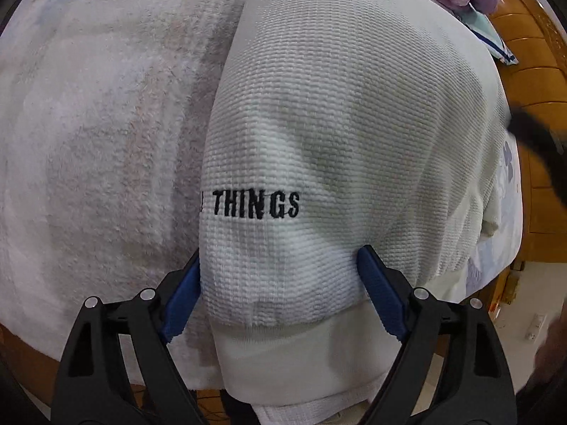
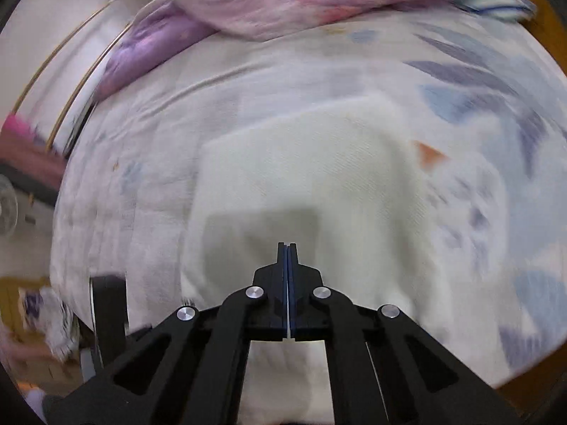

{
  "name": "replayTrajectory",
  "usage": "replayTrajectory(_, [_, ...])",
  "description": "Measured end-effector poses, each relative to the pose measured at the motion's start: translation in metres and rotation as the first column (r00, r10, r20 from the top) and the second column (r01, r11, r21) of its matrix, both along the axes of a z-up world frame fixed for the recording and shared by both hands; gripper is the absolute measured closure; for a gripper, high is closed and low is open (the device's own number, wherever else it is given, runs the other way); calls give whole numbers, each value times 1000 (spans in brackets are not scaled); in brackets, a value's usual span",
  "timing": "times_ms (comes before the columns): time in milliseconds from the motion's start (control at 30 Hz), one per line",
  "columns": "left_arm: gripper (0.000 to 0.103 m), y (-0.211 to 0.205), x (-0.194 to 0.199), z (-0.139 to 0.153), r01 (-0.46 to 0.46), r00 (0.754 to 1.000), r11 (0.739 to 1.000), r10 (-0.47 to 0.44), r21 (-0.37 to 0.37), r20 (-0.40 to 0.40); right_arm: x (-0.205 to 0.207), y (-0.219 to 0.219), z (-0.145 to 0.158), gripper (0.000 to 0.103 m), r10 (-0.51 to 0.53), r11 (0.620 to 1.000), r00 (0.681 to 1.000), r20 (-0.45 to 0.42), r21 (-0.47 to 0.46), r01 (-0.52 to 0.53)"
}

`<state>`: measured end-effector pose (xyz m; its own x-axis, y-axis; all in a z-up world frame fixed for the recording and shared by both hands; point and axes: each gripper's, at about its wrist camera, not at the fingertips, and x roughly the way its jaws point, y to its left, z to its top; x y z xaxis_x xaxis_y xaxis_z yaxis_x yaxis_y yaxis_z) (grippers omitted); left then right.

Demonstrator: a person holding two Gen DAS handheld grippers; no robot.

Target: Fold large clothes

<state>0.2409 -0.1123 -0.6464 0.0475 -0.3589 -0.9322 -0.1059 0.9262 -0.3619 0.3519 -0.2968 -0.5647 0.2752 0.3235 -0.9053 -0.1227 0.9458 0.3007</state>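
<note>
1. The left gripper [image 1: 280, 283] stands spread wide at the bottom centre of its frame, its blue pads [image 1: 381, 292] flanking the near end of a folded white waffle-knit sweater [image 1: 336, 113] without clamping it; the ribbed hem [image 1: 283, 350] droops between the arms.
2. The right gripper [image 2: 287, 248] is clenched, pads pressed together at lower centre of its blurred frame; whether a thin layer of cloth is caught between them cannot be told.
3. The sweater lies on a fluffy white blanket [image 1: 88, 148], running from the bottom centre to the upper right of the left view, the embroidered word "THINGS" [image 1: 257, 206] facing up. In the right view it fills the middle, on a patterned bedsheet [image 2: 478, 106].
4. Risk: the thick bundle looks bulky for the open claw, so a shallow bite could catch only the top layer and peel the fold apart.
5. Risk: the hem hanging off the near edge could drag and pull the stack askew.
</note>
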Motion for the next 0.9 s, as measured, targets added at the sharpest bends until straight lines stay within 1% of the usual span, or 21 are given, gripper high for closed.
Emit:
replayTrajectory(33, [18,1,-1,-2,0,1000,1000,0,-3,-1,14,9,-8,103,29,1000,1000,-3,-7,-29])
replayTrajectory(67, [17,4,-3,-5,-3,1000,1000,3,-7,-3,24,14,-17,103,51,999,998,-27,-6,-51])
replayTrajectory(133, [15,8,-6,-10,-19,1000,999,18,-27,-16,35,16,-31,103,74,997,996,-52,-2,-74])
replayTrajectory(233, [14,22,-11,-18,-59,998,995,57,-75,-37,42,5,-39,103,91,995,993,-75,-21,-93])
replayTrajectory(267, [14,25,-12,-20,-66,997,994,63,-83,-39,42,-4,-39,103,87,995,993,-78,-41,-91])
replayTrajectory(300, [14,27,-14,-20,-66,997,994,63,-86,-36,41,-14,-39,103,75,996,994,-81,-50,-79])
replayTrajectory(367, [14,29,-17,-21,-58,998,995,56,-82,-27,40,-42,-44,103,40,999,994,-101,-20,-42])
replayTrajectory(467, [13,24,-19,-23,-56,998,995,53,-82,-29,33,-71,-47,103,7,998,995,-102,-57,-13])
replayTrajectory(533, [13,20,-21,-24,-70,997,993,67,-94,-37,25,-91,-54,103,-33,999,991,-128,-43,28])
replayTrajectory(567, [13,14,-24,-28,-82,996,991,78,-103,-43,20,-96,-57,103,-51,998,990,-135,-55,44])
replayTrajectory(633, [13,16,-37,-29,-104,993,987,97,-119,-59,7,-108,-59,103,-87,995,985,-151,-62,78])
replayTrajectory(700, [13,18,-47,-26,-109,993,987,102,-121,-55,-7,-114,-47,103,-121,992,982,-145,-39,117])
replayTrajectory(767, [13,20,-56,-23,-107,994,988,103,-113,-49,-29,-110,-34,103,-127,990,980,-150,35,134])
replayTrajectory(800, [13,22,-59,-23,-113,993,987,108,-114,-51,-40,-104,-29,103,-115,990,981,-156,69,127])
replayTrajectory(833, [13,23,-62,-22,-119,992,986,114,-114,-56,-53,-88,-27,103,-79,991,984,-158,97,95])
replayTrajectory(900, [13,20,-65,-20,-119,992,988,114,-98,-55,-72,-68,-30,103,-16,988,984,-179,148,43])
